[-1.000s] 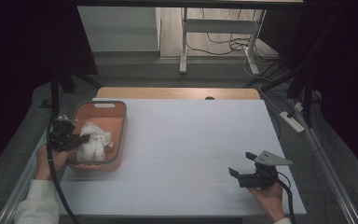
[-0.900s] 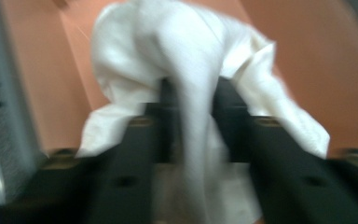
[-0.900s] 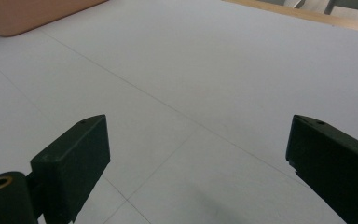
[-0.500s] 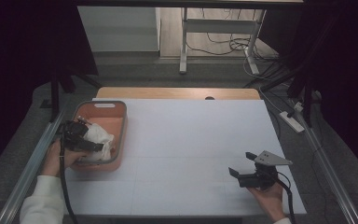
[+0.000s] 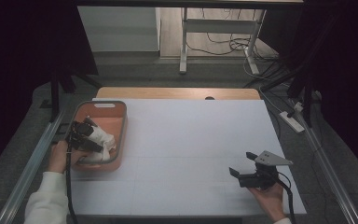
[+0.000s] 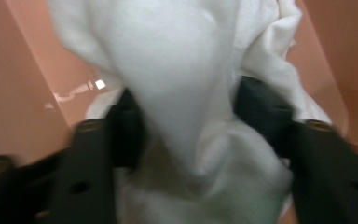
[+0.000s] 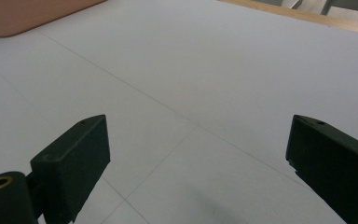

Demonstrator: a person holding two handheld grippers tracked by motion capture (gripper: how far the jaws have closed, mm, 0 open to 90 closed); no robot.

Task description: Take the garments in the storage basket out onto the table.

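Crumpling softly, the white cloth sits pinched by the left gripper inside the smooth orange bin at nine o'clock; the right gripper, jaws spread, rests at five o'clock.

A white-topped surface is filling the middle of the scene. At its left edge an orange bin is sitting, with a white cloth bunched inside. The left claw is reaching into the bin and pressing against the cloth, and the left hand is holding it from just outside the bin's rim. Well apart, near the surface's right front corner, the right claw is hovering with its jaws spread, with the right hand gripping it from below.
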